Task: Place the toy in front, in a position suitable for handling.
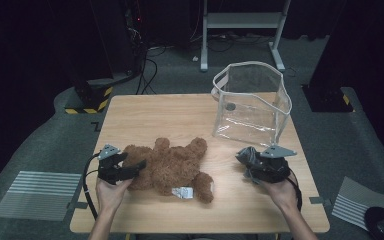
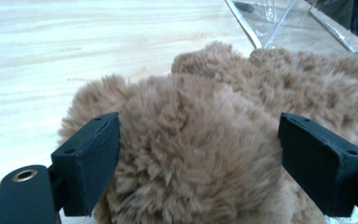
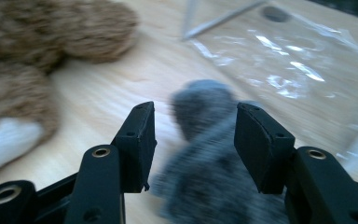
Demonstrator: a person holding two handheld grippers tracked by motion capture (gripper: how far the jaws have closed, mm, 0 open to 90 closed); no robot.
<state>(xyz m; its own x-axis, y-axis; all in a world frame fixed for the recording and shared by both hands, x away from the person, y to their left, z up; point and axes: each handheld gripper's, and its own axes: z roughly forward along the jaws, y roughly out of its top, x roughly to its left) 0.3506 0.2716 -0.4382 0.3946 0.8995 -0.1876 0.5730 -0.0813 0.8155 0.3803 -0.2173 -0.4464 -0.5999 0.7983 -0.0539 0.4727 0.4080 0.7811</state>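
Between the black pads of the left gripper [image 2: 198, 163] sits the plush head end of a brown teddy bear [image 1: 172, 167], the jaws spread wide on either side of the fur and grasping it, the left pad against the pile and the right pad sunk at its edge. That gripper lies low and nearly level at the bear's left end, a hand [image 1: 111, 194] wrapped around its body from below, forearm entering from the table's near edge. The bear sprawls flat on a pale wooden table [image 1: 150, 115], its coat shaggy and matted, a small white tag [image 1: 183, 192] near one leg. On the other side the right gripper [image 3: 195, 140] holds its jaws partly apart around a small grey fuzzy object [image 3: 205, 154]; blur hides whether the pads press on it. The right hand [image 1: 280, 192] holds that gripper near the table's right edge, well apart from the bear. Behind it stands a clear plastic bag [image 1: 250, 100] with white trim, open at the top.
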